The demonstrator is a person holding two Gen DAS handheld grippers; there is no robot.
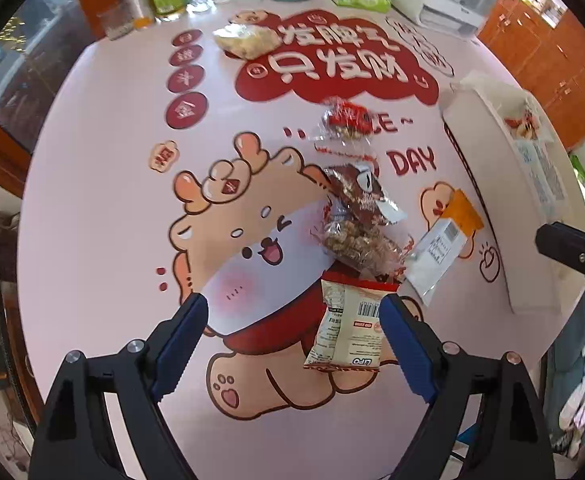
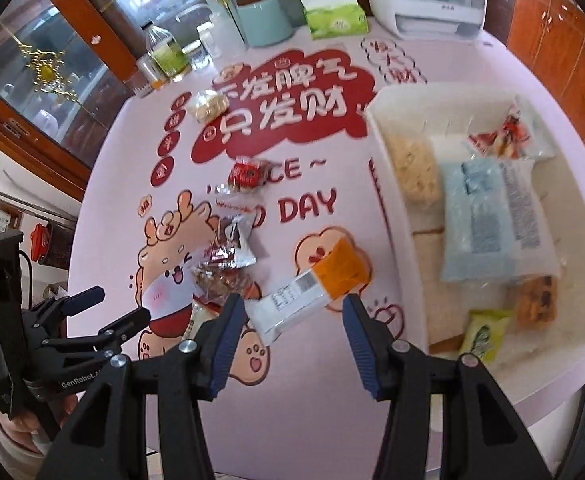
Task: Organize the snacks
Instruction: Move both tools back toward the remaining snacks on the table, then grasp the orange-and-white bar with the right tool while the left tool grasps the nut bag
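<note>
1. A white tray sits at the right of the pink surface, holding a pale cracker pack, a blue packet, a red snack, a green packet and an orange-brown bar.
2. Loose snacks lie left of the tray: an orange-and-white packet, a nut bag and a cream packet.
3. The left hand-held gripper is spread wide and empty above the cream packet.
4. The right hand-held gripper is part open and empty over the orange-and-white packet.
</note>
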